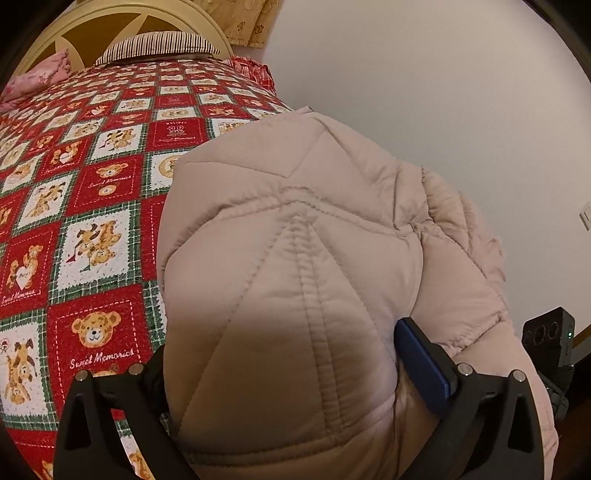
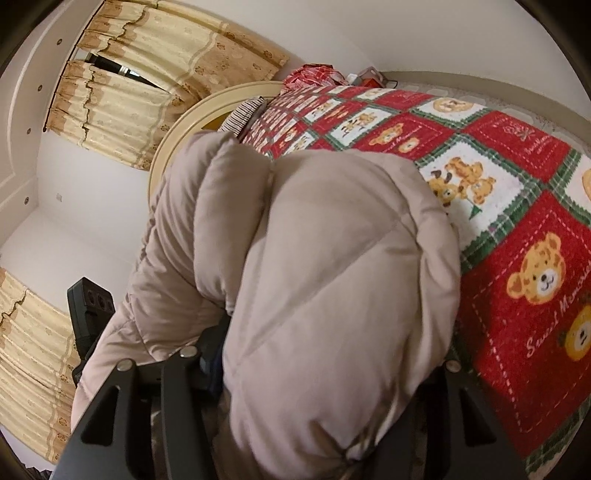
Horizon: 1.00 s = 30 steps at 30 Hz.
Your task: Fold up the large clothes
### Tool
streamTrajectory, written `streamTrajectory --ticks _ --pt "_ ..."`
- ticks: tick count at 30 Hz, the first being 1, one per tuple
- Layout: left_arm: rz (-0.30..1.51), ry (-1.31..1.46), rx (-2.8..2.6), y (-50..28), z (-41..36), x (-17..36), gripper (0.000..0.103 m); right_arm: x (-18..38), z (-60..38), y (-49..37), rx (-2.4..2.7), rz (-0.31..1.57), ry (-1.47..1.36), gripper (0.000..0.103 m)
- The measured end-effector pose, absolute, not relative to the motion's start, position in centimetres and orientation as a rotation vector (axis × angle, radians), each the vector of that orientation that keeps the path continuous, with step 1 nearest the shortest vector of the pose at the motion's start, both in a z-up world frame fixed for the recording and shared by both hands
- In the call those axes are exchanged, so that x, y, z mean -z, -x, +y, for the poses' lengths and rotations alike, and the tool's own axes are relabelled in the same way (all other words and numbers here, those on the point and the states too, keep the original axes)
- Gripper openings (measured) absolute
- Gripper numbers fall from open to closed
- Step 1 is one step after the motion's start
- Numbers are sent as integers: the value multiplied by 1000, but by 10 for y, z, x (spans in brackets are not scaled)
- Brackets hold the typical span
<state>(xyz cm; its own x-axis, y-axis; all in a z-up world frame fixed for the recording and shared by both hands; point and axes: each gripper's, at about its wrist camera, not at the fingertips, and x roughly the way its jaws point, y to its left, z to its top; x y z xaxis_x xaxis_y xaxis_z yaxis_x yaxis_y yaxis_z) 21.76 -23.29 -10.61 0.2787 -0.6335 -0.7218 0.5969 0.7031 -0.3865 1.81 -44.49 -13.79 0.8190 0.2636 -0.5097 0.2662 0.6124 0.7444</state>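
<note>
Background: red teddy-bear quilt (image 1: pixel 92 221) covering the bed, striped pillow (image 1: pixel 159 46) against the cream headboard (image 1: pixel 122 14), pink cloth (image 1: pixel 37 79) at the far corner, yellow curtains (image 2: pixel 147 74) on white wall (image 1: pixel 424 110), wall switch (image 1: pixel 584 216).

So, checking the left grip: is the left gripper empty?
No, the left gripper is closed around a bunched fold of the beige puffer jacket.

I am working in a bedroom of a home. A bed (image 1: pixel 92 177) fills the view, covered with a red and green teddy-bear blanket (image 2: pixel 517 258), and a rounded cream headboard (image 1: pixel 122 14) stands at its far end with a striped pillow (image 1: pixel 159 46) against it. Yellow patterned curtains (image 2: pixel 147 74) hang on the plain white wall (image 1: pixel 424 110).
</note>
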Motion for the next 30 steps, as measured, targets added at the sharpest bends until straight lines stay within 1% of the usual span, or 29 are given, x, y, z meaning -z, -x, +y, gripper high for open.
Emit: streamTrajectory --ticks 3,5,7,10,13,15,17,18,20,21,23,24,26,28,30 --pt "975 34 826 -216 -231 107 102 136 -443 -16 23 635 -917 60" --pt "964 22 826 -215 -231 107 102 132 -442 -11 58 636 -908 70" --pt "953 8 827 -213 -231 107 102 125 -442 -2 111 645 -896 77" --pt "941 -4 817 -212 -231 107 102 104 -443 21 186 621 -841 78" --pt "933 -16 808 -211 -232 106 102 66 -438 46 315 581 -700 78" --pt "923 -27 800 -209 -234 105 102 32 -427 54 382 535 -570 74" --pt "916 -36 794 -208 -234 105 102 6 -413 51 382 496 -475 64" --pt "914 -40 791 -208 -234 105 102 -11 -402 42 378 490 -412 62" --pt "906 -53 784 -207 -235 104 102 -24 -388 19 375 520 -341 56" --pt "901 -59 780 -206 -236 104 102 -28 -383 3 361 546 -317 55" --pt "888 -70 774 -205 -235 103 102 -22 -377 -30 334 606 -311 51" --pt "882 -74 771 -204 -235 103 102 -14 -376 -46 328 635 -320 51" --pt "870 -84 767 -203 -235 102 102 9 -380 -68 355 703 -337 45" --pt "867 -91 770 -202 -236 102 102 38 -388 -76 419 770 -357 45" --pt "859 -106 770 -201 -239 102 102 61 -396 -71 432 779 -403 45"
